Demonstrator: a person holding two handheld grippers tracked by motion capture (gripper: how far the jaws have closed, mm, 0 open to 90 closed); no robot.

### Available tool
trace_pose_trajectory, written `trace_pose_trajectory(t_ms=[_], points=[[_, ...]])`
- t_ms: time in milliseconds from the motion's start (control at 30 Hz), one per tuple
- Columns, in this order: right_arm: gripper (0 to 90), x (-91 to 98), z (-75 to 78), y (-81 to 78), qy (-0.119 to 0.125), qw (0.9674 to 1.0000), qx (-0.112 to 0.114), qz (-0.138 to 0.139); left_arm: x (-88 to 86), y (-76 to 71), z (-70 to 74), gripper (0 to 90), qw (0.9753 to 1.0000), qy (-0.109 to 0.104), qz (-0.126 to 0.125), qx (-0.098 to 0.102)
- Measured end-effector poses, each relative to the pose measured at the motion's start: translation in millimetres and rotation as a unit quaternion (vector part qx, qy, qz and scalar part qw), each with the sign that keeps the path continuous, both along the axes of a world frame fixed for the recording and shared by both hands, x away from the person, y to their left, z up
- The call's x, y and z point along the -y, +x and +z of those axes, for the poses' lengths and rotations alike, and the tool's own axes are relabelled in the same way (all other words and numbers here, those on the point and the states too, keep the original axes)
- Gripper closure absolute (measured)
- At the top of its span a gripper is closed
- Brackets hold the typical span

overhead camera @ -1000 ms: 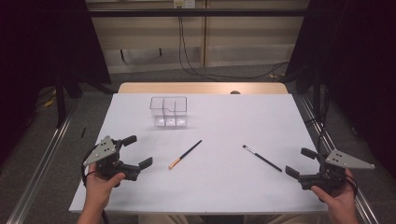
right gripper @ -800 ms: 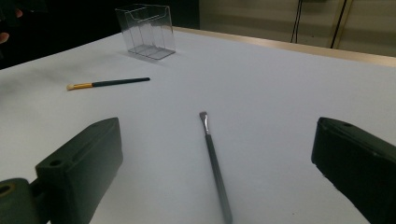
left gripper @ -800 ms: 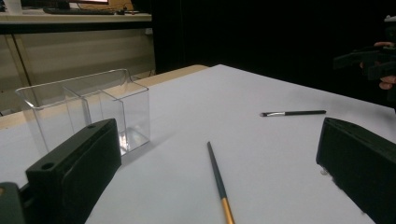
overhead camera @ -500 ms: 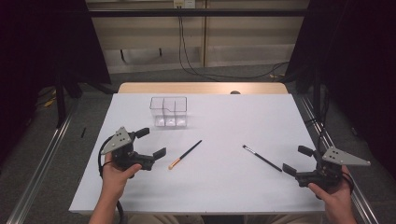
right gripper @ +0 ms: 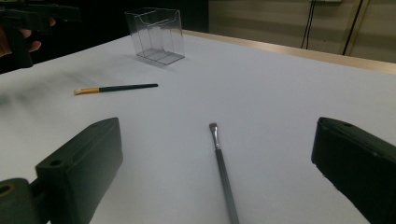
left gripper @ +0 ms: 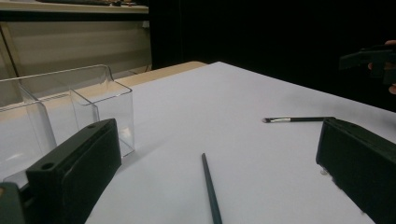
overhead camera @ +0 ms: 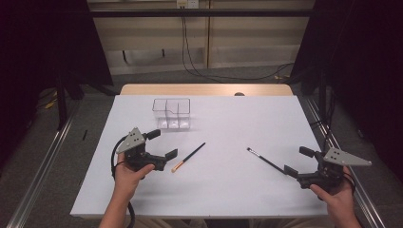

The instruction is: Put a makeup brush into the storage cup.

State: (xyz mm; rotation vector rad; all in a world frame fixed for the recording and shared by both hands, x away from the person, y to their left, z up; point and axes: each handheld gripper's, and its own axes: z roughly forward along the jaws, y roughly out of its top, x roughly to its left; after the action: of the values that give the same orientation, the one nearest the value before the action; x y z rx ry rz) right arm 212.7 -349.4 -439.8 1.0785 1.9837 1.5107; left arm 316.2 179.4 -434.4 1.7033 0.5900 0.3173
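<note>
A: High view first. Left gripper [overhead camera: 162,144], jaws spread, sits just left of the orange-tipped brush [overhead camera: 188,157], not touching it. The brush lies slantwise on the white table [overhead camera: 228,190], in front of the clear organizer [overhead camera: 171,114].

B: And the other side?

A: Right gripper [overhead camera: 299,161] near the right edge, jaws also apart. The thin dark brush [overhead camera: 267,161] lies slantwise, its handle end close to that gripper's lower jaw; contact unclear.

B: Left gripper view?

A: Both jaws wide. Orange-tipped brush's dark handle [left gripper: 211,191] runs up between them on the table. Organizer [left gripper: 70,107] just behind the left-hand jaw. Thin brush [left gripper: 296,119] farther off.

B: Right gripper view?

A: Jaws wide, thin brush [right gripper: 223,172] between them, bristles pointing away. Orange-tipped brush [right gripper: 116,88] and organizer [right gripper: 156,35] beyond.
</note>
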Motion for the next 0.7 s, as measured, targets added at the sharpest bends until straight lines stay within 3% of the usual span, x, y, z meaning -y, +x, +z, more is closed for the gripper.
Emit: trace_pose_trajectory(t_ms=[233, 700], points=[[1.9, -2.7, 0.3, 2.2, 0.0, 1.0, 0.0, 0.003, 11.8, 7.0, -4.0, 0.0, 0.9999, -0.013, 0.003, -0.004], [1.8, -6.9, 1.5, 4.3, 0.002, 1.0, 0.003, 0.002, 28.0, 20.2, -9.6, 0.0, 0.9999, -0.002, 0.0, -0.013]])
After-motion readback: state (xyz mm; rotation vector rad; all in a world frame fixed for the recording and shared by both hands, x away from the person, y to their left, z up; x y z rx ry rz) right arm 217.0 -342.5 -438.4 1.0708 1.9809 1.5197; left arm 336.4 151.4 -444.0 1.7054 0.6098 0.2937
